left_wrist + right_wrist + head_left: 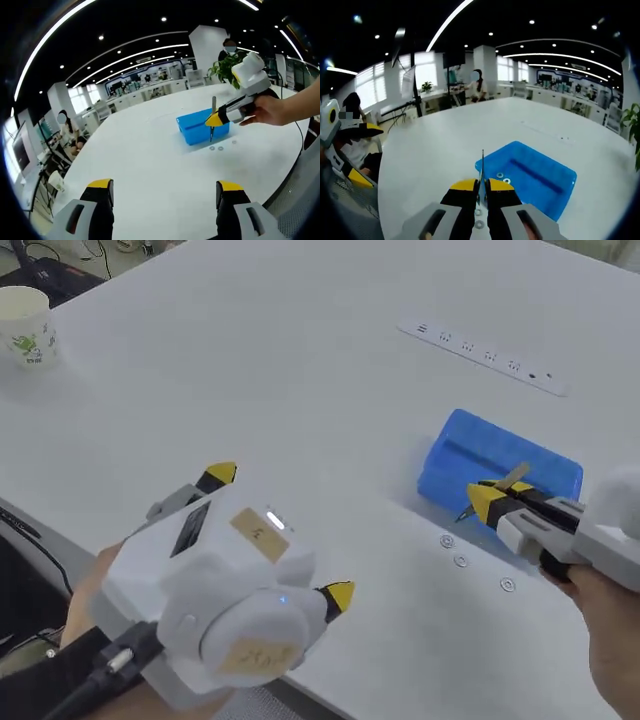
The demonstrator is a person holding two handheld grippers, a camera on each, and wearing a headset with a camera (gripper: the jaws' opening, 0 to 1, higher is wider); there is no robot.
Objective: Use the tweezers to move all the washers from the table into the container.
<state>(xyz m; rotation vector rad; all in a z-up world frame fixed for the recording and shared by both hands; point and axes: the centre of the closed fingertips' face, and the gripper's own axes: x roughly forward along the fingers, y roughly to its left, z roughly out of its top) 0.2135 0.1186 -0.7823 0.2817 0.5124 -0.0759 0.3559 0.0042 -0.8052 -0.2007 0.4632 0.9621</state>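
A broad white surface (300,390) carries everything. The left gripper (279,535), a bulky white housing with yellow-tipped jaws, sits low at the near edge of the surface in the head view. Its jaws are spread wide with nothing between them, and the left gripper view shows bare surface in the gap. Every task item lies well ahead of them and off to the right.

A shallow blue rectangular plastic container (500,462) rests on the surface at the right. Beyond it lies a long white power strip (485,355), and a white paper cup (25,325) stands at the far left.

The right gripper (488,502), white and grey with yellow jaw tips, hangs over the near edge of the container. Its jaws are pressed together on a thin pair of metal tweezers (212,117). In the left gripper view the tweezers stand nearly upright through the jaws, the upper end rising above them and the point hanging below.

Three small silver ring-shaped washers (460,560) lie on the surface just in front of the container, below the right jaws. The tweezers' point hangs close above the one nearest the container (212,148) with a small gap, and nothing is gripped in it. In the right gripper view two more washers (503,177) lie inside the container by its near corner, just ahead of the jaw tips.
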